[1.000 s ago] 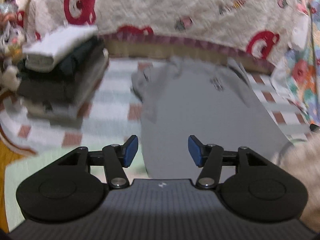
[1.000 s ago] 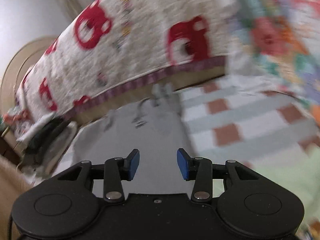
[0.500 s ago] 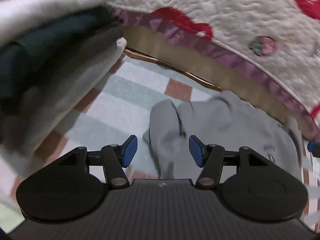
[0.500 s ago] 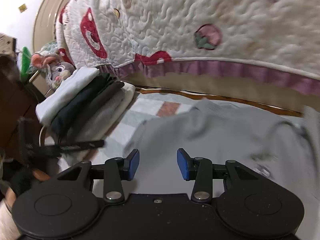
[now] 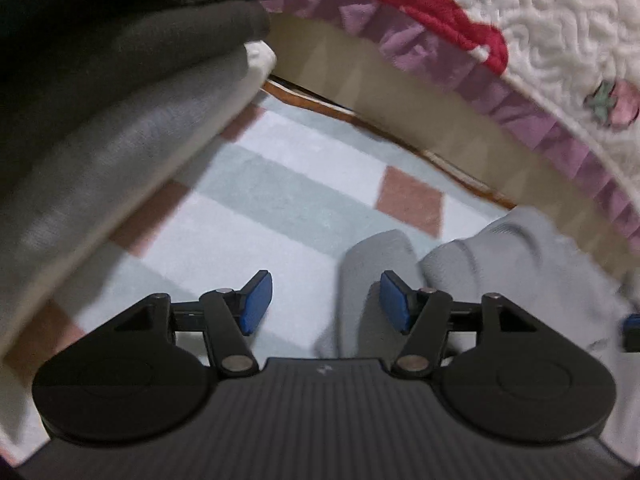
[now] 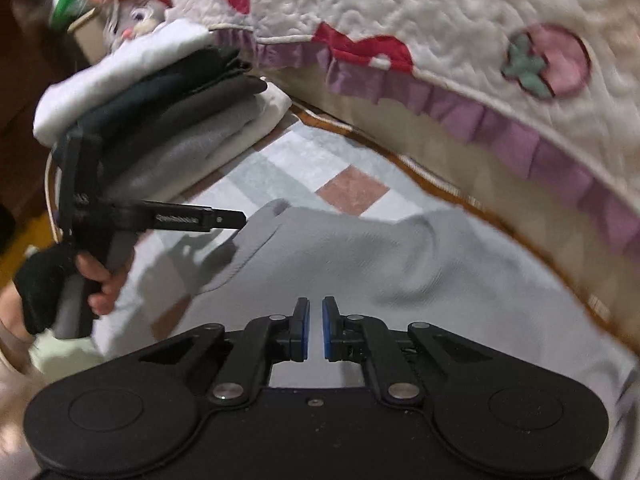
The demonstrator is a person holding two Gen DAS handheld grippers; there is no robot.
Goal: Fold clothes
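Light grey garment: knit fabric, spread mostly flat on the checked mat, with shallow wrinkles. One rounded corner or sleeve end lies at its 10 o'clock edge. Stack of folded clothes, at 10 o'clock from the garment: white, dark green, grey and cream layers.

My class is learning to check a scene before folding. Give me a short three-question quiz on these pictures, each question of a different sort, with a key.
1. True or false: the grey shirt lies on the checked mat.
2. The top layer of the folded stack is: A white, B red, C yellow.
3. Fill in: the frill along the lower edge of the quilt is ___.
Key: 1 true; 2 A; 3 purple.
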